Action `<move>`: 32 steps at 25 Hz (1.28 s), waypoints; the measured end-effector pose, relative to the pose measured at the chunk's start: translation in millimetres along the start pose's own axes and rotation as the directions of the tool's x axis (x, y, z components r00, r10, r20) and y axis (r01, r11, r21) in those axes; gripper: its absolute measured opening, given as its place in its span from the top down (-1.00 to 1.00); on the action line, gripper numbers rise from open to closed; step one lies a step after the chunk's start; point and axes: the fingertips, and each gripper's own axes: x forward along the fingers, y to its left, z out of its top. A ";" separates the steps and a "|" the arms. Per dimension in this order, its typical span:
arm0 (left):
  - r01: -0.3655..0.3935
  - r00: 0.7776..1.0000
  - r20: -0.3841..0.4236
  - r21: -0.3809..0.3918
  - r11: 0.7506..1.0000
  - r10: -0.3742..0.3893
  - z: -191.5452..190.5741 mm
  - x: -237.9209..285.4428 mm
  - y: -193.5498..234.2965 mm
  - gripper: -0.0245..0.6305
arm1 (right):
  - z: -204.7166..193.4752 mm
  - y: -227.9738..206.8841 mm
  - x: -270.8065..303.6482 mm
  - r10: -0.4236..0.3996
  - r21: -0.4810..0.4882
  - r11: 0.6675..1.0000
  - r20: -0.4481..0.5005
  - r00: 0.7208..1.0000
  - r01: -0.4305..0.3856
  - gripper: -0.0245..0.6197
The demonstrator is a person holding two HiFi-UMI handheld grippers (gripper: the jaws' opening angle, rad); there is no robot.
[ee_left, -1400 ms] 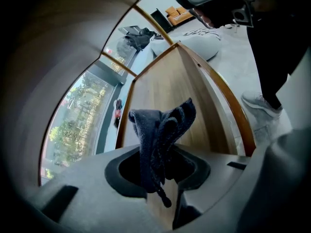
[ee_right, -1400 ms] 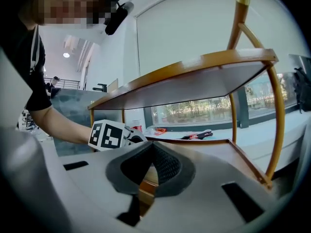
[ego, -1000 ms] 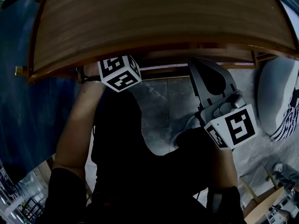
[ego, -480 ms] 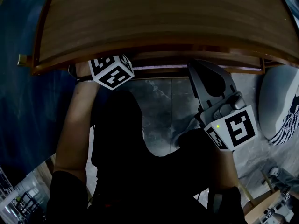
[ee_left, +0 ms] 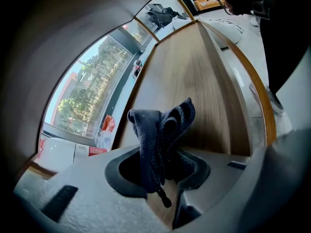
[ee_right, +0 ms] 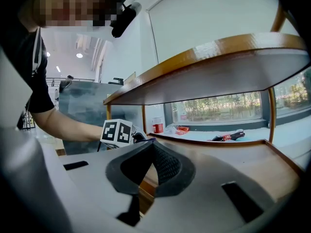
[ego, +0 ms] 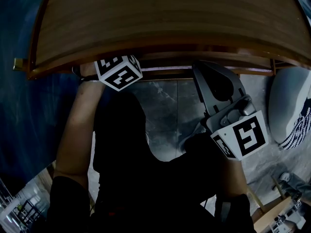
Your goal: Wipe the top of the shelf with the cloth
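Note:
The wooden shelf top [ego: 165, 18] fills the upper head view. A lower shelf board [ee_left: 199, 81] with a raised rim runs ahead in the left gripper view. A dark blue cloth [ee_left: 160, 130] stands bunched up over it, and my left gripper [ee_left: 163, 176] is shut on it. In the head view only that gripper's marker cube [ego: 119, 72] shows; its jaws are hidden beneath the top's front edge. The right gripper view shows the same cube [ee_right: 116, 131] under the top board [ee_right: 204, 62]. My right gripper [ee_right: 153, 144] hangs in front of the shelf, shut and holding nothing.
A grey cushion with a striped cloth [ego: 286, 110] lies on the tiled floor [ego: 165, 106] at the right. A blue panel [ego: 29, 115] stands to the left of the shelf. A red can [ee_right: 157, 125] and packets sit on the window ledge behind.
The left gripper's cube has shifted slightly left and up along the shelf's front edge. The right gripper has hardly moved.

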 end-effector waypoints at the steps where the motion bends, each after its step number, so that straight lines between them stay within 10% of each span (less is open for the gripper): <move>1: 0.001 1.000 0.003 0.004 1.000 -0.001 4.6 1.0 -0.9 0.53 | 1.2 -1.2 -1.1 0.001 0.001 1.000 0.005 1.000 -0.001 0.91; 32: 0.036 0.987 0.148 0.165 0.986 -0.061 187.7 35.3 -41.9 0.53 | -4.4 -91.1 -70.2 -0.102 0.079 0.992 0.043 0.994 0.098 0.91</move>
